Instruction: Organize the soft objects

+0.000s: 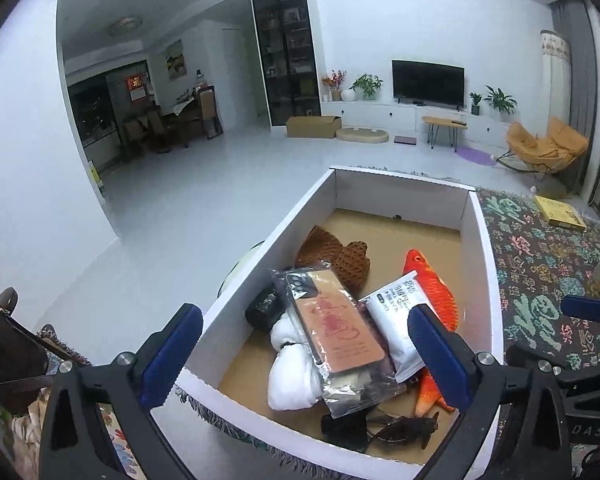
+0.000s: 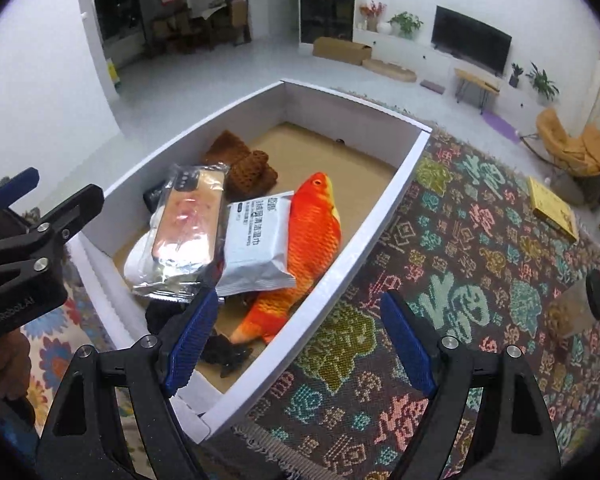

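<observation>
Left wrist view, near to far: left tool (image 1: 304, 356) spread wide, released, nothing between the pads, hanging over the near end of the white box (image 1: 268, 248). Inside the box, nearest: black fabric and a dark tangled item (image 1: 404, 428), hard to identify. Next a white cloth bundle (image 1: 292, 376) with a bagged phone case (image 1: 332, 332) lying across it, a wet-wipes pack (image 1: 392, 316) just beside, leaning on the orange plush fish (image 1: 436, 288). Small black item (image 1: 264, 308) against the left wall. Brown knitted piece (image 1: 336, 256) further back. Far end of the box floor bare cardboard.

Right wrist view: right tool (image 2: 296, 344) released too, straddling the right wall of the box, left pad over the box interior, right pad over the patterned rug (image 2: 460, 280). Nothing gripped. Left tool visible at the left edge, a hand (image 2: 8, 364) below it. On the rug beyond: brown cup with black lid (image 2: 580, 304), yellow book (image 2: 552, 208). Far back: TV (image 2: 472, 44), cardboard carton (image 2: 340, 50), orange chair (image 2: 576, 148).
</observation>
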